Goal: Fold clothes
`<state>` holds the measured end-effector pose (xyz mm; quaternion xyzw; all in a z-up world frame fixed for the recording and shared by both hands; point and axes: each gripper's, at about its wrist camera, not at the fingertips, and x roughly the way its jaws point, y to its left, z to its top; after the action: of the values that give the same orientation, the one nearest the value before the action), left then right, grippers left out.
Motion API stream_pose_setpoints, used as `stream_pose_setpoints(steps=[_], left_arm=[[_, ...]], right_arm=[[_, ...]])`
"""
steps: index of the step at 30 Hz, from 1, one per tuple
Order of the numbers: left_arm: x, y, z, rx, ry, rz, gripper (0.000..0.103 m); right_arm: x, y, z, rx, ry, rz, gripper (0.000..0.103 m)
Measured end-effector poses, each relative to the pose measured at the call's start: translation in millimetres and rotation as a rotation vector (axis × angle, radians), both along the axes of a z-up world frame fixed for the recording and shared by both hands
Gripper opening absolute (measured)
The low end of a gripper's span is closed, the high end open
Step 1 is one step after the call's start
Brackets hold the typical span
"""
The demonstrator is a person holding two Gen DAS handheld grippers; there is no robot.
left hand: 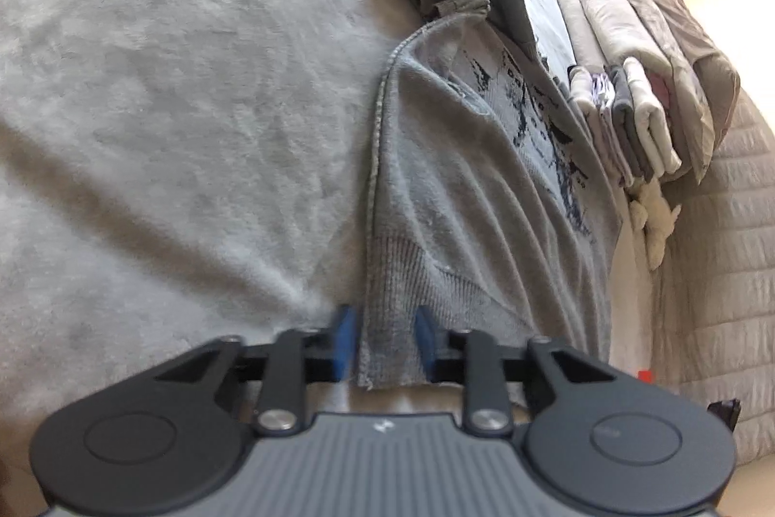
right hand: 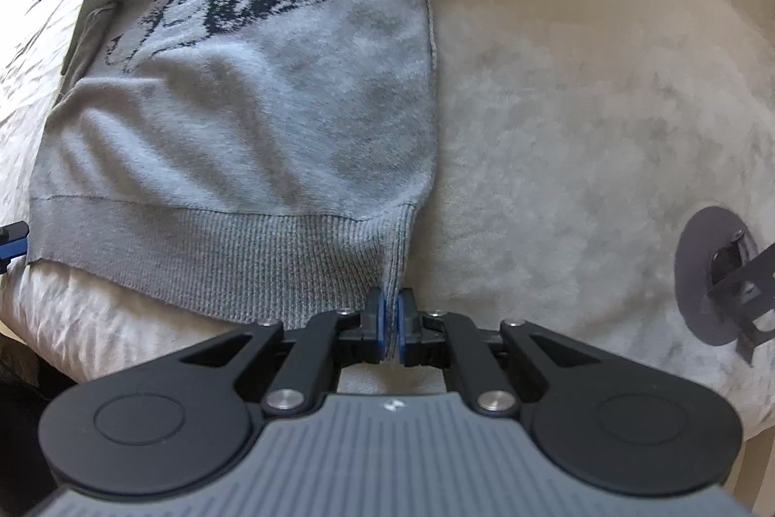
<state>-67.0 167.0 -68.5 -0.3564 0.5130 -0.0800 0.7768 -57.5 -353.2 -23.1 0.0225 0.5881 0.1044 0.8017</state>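
Note:
A grey knit sweater [left hand: 460, 178] with a dark cat print lies flat on the bed, its ribbed hem toward me. In the left wrist view my left gripper [left hand: 386, 342] has its blue pads on either side of one hem corner, and the knit fills the gap between them. In the right wrist view the sweater [right hand: 252, 105] spreads up and left. My right gripper [right hand: 390, 323] is shut on the other hem corner, which is pinched into a thin fold. The left gripper's blue tip [right hand: 12, 245] shows at the far hem corner. One sleeve is folded under at the top.
A pale plush blanket [left hand: 169, 105] covers the bed. Several folded clothes are stacked [left hand: 629, 105] beyond the sweater, with a white plush toy [left hand: 654, 221] beside them. A dark round disc on a bracket [right hand: 712, 274] sits on the blanket [right hand: 581, 81] to the right.

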Motion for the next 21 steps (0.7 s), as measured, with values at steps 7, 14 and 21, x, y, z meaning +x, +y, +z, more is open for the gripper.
stream_pose_setpoints(steps=[7, 14, 21], left_arm=[[-10, -18, 21, 0.152, -0.018, -0.036, 0.003], [-22, -18, 50, 0.238, 0.025, -0.102, 0.003], [-29, -17, 64, 0.282, 0.043, -0.186, 0.003]], right_arm=[[-1, -5, -4, 0.008, 0.007, -0.011, 0.006], [-15, -5, 23, -0.022, -0.019, 0.051, 0.005], [-26, 0, 36, -0.053, 0.006, 0.122, 0.005]])
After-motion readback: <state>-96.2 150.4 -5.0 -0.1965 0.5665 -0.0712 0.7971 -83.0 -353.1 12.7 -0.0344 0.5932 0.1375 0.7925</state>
